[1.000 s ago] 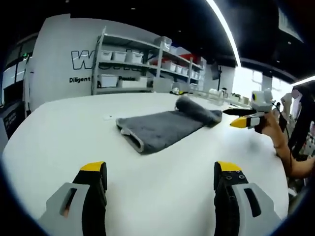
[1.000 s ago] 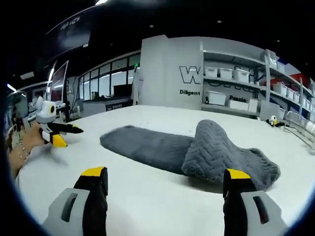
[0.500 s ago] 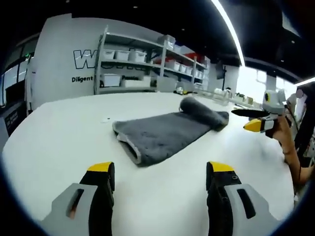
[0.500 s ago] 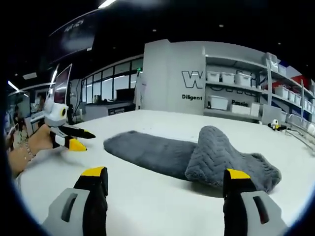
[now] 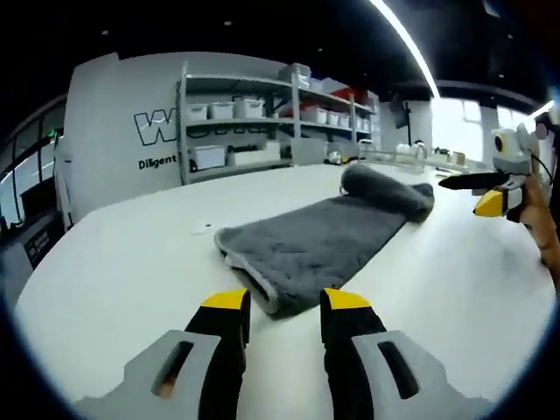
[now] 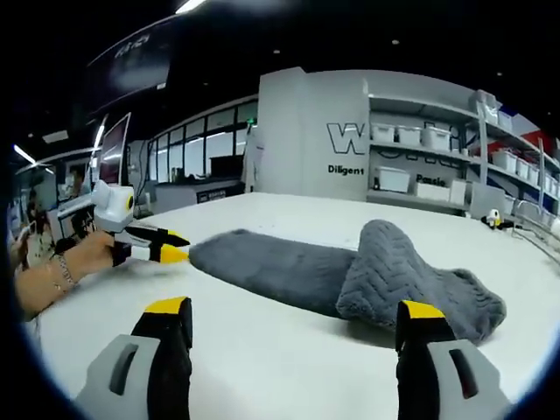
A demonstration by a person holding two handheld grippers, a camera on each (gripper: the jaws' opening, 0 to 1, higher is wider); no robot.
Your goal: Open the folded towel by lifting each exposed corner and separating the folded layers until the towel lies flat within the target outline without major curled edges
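White bench (image 5: 114, 262), grey towel (image 5: 315, 241) just ahead of nearly closed left gripper (image 5: 278, 306), right gripper (image 6: 293, 317) wide open, wall lettering "Diligent".

grey towel (image 5: 324, 241) flat; far end bunched

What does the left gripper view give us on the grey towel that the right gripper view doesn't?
Left gripper view: the near folded end of the grey plush towel, its pale-trimmed edge just ahead of the left gripper, whose jaws are narrowed but apart.

Right gripper view: the towel's raised hump with its herringbone texture, and the right gripper with jaws wide open.

Both: the towel still folded on the white table, and the opposite gripper held near a towel end.
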